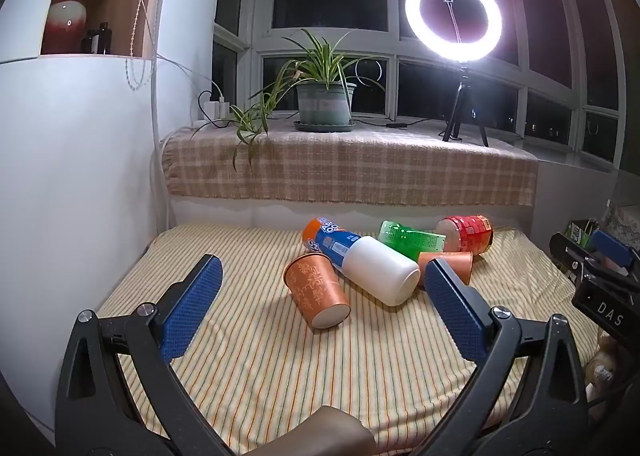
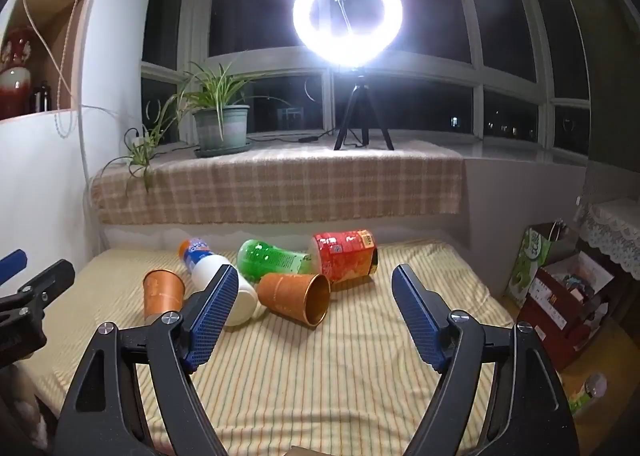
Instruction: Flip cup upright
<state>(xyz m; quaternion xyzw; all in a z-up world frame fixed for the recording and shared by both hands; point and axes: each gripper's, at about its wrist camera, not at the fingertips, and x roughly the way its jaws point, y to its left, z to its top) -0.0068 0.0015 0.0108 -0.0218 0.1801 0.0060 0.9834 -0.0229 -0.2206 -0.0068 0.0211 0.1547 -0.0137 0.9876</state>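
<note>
My left gripper (image 1: 322, 302) and right gripper (image 2: 312, 314) both gape empty; closing hard could crush the orange cup (image 2: 294, 298) or nudge the white bottle (image 2: 240, 296) rolling

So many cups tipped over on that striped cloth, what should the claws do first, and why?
Probably ease the right claw forward around the orange cup lying on its side, mouth toward the camera. Both claws are open and empty, and this cup sits nearly between the right claw's fingers.

Orange cups (image 1: 316, 290) w/ floral print, yellow-striped cloth (image 1: 280, 356), green bottle (image 2: 272, 258), red can (image 2: 344, 254), blue-padded jaws.
</note>
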